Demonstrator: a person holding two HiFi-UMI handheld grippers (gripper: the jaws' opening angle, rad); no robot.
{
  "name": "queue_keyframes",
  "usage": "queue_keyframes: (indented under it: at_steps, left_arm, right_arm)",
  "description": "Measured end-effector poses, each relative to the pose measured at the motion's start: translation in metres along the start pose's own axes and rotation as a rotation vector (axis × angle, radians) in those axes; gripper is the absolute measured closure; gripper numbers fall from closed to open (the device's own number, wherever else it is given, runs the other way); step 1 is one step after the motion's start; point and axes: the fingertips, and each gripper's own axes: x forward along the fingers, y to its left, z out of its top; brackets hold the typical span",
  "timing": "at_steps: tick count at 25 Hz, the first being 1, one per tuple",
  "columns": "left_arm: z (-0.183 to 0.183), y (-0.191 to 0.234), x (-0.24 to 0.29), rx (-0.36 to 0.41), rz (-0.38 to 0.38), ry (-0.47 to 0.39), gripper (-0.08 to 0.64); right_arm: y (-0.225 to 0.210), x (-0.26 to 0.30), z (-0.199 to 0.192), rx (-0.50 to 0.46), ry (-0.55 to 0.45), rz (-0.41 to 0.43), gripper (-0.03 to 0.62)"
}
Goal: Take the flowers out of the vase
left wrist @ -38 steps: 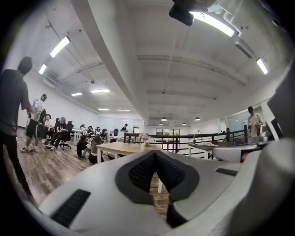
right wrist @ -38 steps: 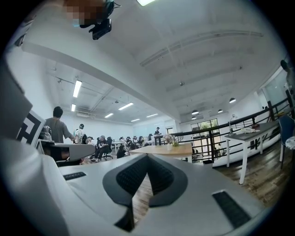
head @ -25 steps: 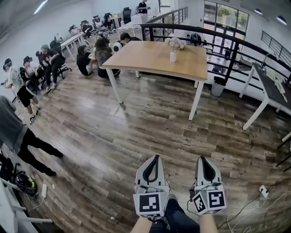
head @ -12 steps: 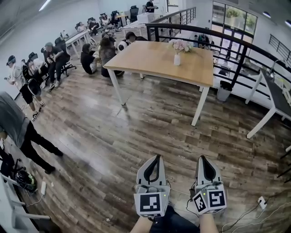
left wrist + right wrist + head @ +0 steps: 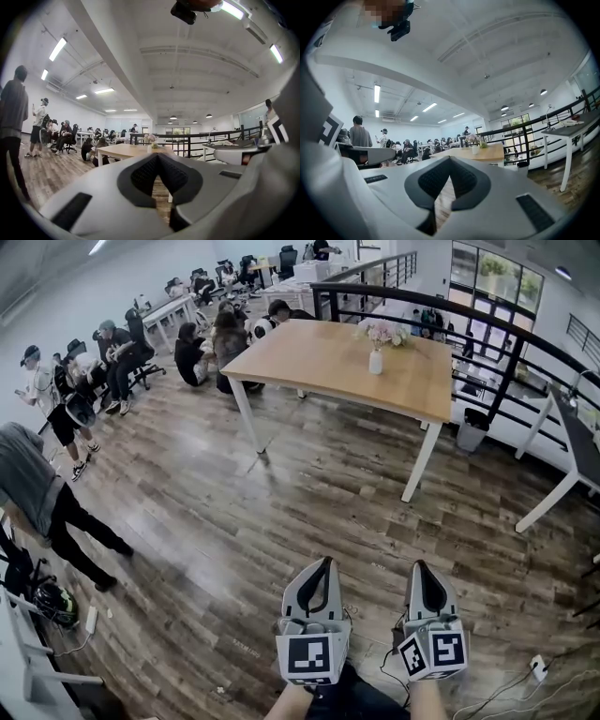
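Left tool (image 5: 322, 564) and right tool (image 5: 422, 566) both clenched, nothing between them, side by side above the floor (image 5: 234, 521); flowers (image 5: 381, 331) stand in the vase (image 5: 375, 363) on the table (image 5: 309, 362), well apart.

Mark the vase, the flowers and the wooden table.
vase (image 5: 375, 363): head view, middle of its white body.
flowers (image 5: 382, 332): head view, the pink blooms.
wooden table (image 5: 319, 362): head view, bare top left of the vase.
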Motion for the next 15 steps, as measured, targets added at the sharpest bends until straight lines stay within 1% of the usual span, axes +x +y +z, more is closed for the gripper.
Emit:
queue_keyframes:
  at_steps: [8, 15]
  left_arm:
    - [0.000, 0.009, 0.028, -0.013, -0.017, 0.003, 0.528]
    - [0.000, 0.019, 0.069, -0.018, -0.039, 0.005, 0.528]
  right_arm:
    - [-0.004, 0.027, 0.001, -0.007, 0.000, -0.014, 0.600]
    - [-0.016, 0.063, 0.000, -0.012, 0.006, -0.033, 0.600]
